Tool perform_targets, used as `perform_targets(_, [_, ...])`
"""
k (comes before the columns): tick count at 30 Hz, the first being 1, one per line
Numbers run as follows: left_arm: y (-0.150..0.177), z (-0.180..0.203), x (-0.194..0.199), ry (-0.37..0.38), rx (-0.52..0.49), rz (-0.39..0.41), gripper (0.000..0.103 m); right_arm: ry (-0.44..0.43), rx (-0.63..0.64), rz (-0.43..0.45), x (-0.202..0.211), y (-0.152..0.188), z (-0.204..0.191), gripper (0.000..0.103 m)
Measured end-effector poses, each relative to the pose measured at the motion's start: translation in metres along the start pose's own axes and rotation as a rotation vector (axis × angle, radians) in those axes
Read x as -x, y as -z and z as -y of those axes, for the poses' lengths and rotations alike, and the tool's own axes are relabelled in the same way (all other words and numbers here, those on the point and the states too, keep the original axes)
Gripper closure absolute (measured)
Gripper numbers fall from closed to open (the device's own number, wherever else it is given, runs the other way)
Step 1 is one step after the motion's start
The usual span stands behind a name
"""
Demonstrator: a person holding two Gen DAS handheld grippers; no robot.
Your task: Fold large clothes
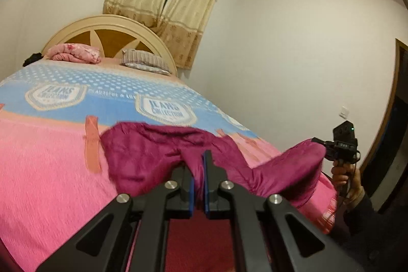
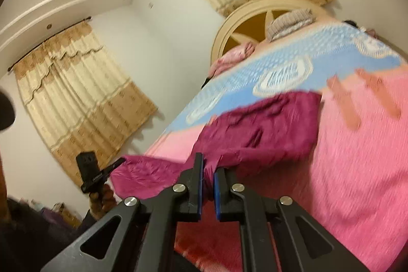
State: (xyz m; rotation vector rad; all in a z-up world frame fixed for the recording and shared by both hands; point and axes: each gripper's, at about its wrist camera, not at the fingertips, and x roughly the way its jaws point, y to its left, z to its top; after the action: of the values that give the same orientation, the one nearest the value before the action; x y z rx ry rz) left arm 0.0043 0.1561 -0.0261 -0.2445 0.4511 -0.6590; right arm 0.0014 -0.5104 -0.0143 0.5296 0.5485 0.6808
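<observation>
Both claws pinched shut on the maroon garment (image 1: 142,157)

My left claw (image 1: 200,165) and right claw (image 2: 207,170) each clamp a near edge, about 6 o'clock; it is light, limp, slightly slippery, sagging onto the bed (image 1: 46,170).

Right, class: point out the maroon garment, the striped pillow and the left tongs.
maroon garment (image 1: 142,157), left wrist view, its bunched cloth on the bed.
striped pillow (image 1: 145,60), left wrist view, its top face.
left tongs (image 1: 199,165), left wrist view, between the tips, shut on the cloth.

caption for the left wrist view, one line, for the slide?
Left claw shut on a maroon garment over the pink-and-blue bed, right claw holding its far end.
</observation>
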Motion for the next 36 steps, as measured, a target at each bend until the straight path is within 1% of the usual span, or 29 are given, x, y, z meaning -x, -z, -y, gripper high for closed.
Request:
perform_targets(3, [-0.016,-0.015,-0.03,-0.001,0.007,-0.024,0.098,0.011,-0.012,0.021,-0.02,-0.032,0.013,0.097])
perform_targets(4, [-0.023,-0.023,-0.045,-0.006,0.01,-0.039,0.098,0.023,-0.009,0.023,-0.032,-0.043,0.018,0.097])
perform_targets(5, [-0.024,-0.028,-0.053,-0.008,0.018,-0.048,0.098,0.031,-0.014,0.021,-0.045,-0.053,0.024,0.097])
perform_targets(7, [-0.033,-0.045,-0.076,-0.014,0.031,-0.072,0.098,0.049,-0.022,0.012,-0.071,-0.067,0.032,0.097])
perform_targets(9, [-0.036,-0.055,-0.091,-0.02,0.036,-0.091,0.098,0.082,-0.033,0.0,-0.096,-0.081,0.049,0.097])
perform_targets(12, [-0.04,-0.069,-0.119,-0.032,0.041,-0.123,0.098,0.127,-0.052,-0.015,-0.123,-0.094,0.073,0.097])
perform_targets(16, [-0.041,-0.083,-0.156,-0.092,0.028,-0.175,0.096,0.184,-0.096,-0.038,-0.159,-0.107,0.11,0.097])
perform_targets(18, [-0.043,-0.086,-0.169,-0.136,0.021,-0.191,0.092,0.212,-0.106,-0.05,-0.174,-0.109,0.126,0.097])
perform_targets(19, [-0.044,-0.087,-0.173,-0.148,0.025,-0.197,0.092,0.22,-0.111,-0.054,-0.179,-0.11,0.132,0.097])
perform_targets(21, [-0.048,-0.09,-0.175,-0.152,0.039,-0.183,0.088,0.234,-0.132,-0.067,-0.193,-0.113,0.146,0.097])
perform_targets(22, [-0.051,-0.089,-0.175,-0.166,0.038,-0.172,0.084,0.247,-0.135,-0.077,-0.203,-0.116,0.155,0.097])
perform_targets(23, [-0.052,-0.088,-0.174,-0.178,0.033,-0.164,0.078,0.256,-0.132,-0.082,-0.209,-0.117,0.158,0.097])
perform_targets(25, [-0.055,-0.087,-0.173,-0.208,0.014,-0.143,0.057,0.274,-0.144,-0.095,-0.224,-0.12,0.171,0.097])
perform_targets(26, [-0.056,-0.086,-0.172,-0.227,0.006,-0.133,0.031,0.282,-0.15,-0.102,-0.233,-0.122,0.178,0.097])
perform_targets(27, [-0.057,-0.086,-0.169,-0.253,0.0,-0.111,0.017,0.29,-0.149,-0.105,-0.236,-0.122,0.179,0.097])
perform_targets(28, [-0.058,-0.085,-0.165,-0.273,-0.009,-0.081,0.0,0.301,-0.154,-0.108,-0.243,-0.122,0.185,0.097])
perform_targets(29, [-0.057,-0.085,-0.163,-0.279,-0.015,-0.061,0.0,0.305,-0.162,-0.111,-0.248,-0.123,0.189,0.097])
perform_targets(30, [-0.057,-0.085,-0.163,-0.273,-0.019,-0.065,0.0,0.303,-0.175,-0.113,-0.253,-0.122,0.195,0.097])
perform_targets(31, [-0.056,-0.086,-0.166,-0.272,-0.017,-0.079,0.0,0.306,-0.189,-0.111,-0.257,-0.121,0.201,0.097])
perform_targets(34, [-0.049,-0.081,-0.181,-0.283,-0.04,-0.129,0.0,0.366,-0.142,-0.124,-0.266,-0.117,0.202,0.096])
perform_targets(36, [-0.045,-0.073,-0.194,-0.3,-0.081,-0.152,0.0,0.39,-0.122,-0.118,-0.268,-0.116,0.2,0.085])
